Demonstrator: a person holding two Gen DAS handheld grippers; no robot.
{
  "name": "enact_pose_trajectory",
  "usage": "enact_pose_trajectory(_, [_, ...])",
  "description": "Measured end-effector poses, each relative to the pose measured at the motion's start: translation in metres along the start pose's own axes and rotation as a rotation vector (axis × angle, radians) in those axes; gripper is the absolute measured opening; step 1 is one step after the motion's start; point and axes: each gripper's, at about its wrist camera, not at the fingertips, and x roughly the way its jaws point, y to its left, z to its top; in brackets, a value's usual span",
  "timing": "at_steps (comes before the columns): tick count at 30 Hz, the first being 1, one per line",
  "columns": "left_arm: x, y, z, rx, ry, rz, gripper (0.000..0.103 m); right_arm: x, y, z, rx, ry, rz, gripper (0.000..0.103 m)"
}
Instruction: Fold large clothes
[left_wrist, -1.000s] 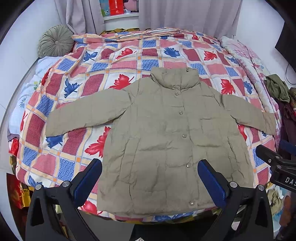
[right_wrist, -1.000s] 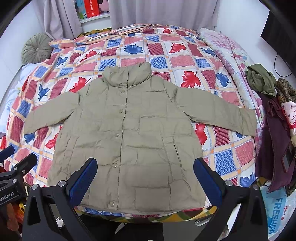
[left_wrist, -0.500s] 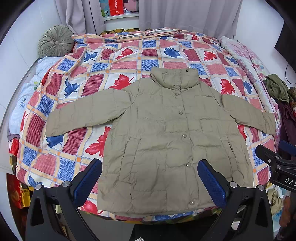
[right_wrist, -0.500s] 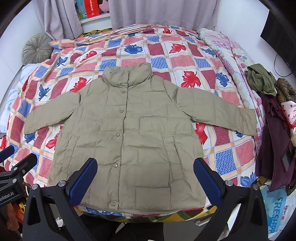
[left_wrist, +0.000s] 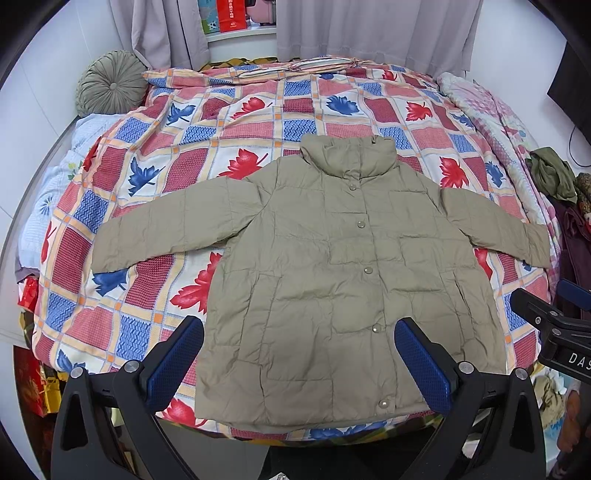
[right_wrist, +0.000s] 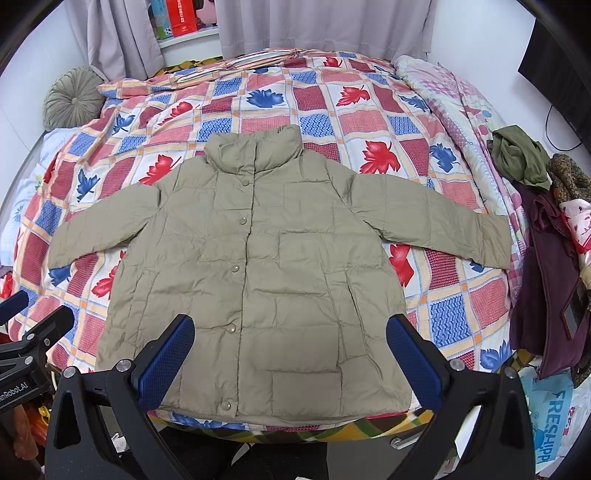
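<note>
Near the foot of the bed, left gripper hovers with blue-padded fingers spread wide, holding nothing, above the lower hem of the khaki puffer jacket. Right gripper likewise spread wide and empty, also over the hem area, just beside the left one; its black frame shows at the right edge of the left wrist view. Jacket lies flat, front up, snaps closed down the middle, stand collar pointing toward the head of the bed, hem at the near edge. Both sleeves out to the sides and angled slightly down: one sleeve reaches toward the left edge of the bed, the other sleeve toward the right edge. Patch pocket near the hem. Under it, patchwork quilt with red and blue leaf prints covers the bed. Round green pleated cushion at the far left corner by grey curtains. Pile of clothes off the right side of the bed, olive piece on top, dark maroon below.
</note>
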Motion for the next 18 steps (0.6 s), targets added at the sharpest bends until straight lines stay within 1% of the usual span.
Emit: enact_pose_trajectory(18, [-0.0008,-0.0002,-0.0004,-0.001,-0.001,-0.001,0.103,-0.0002,-0.0004,-0.0010,0.000,-0.001,0.001,0.103])
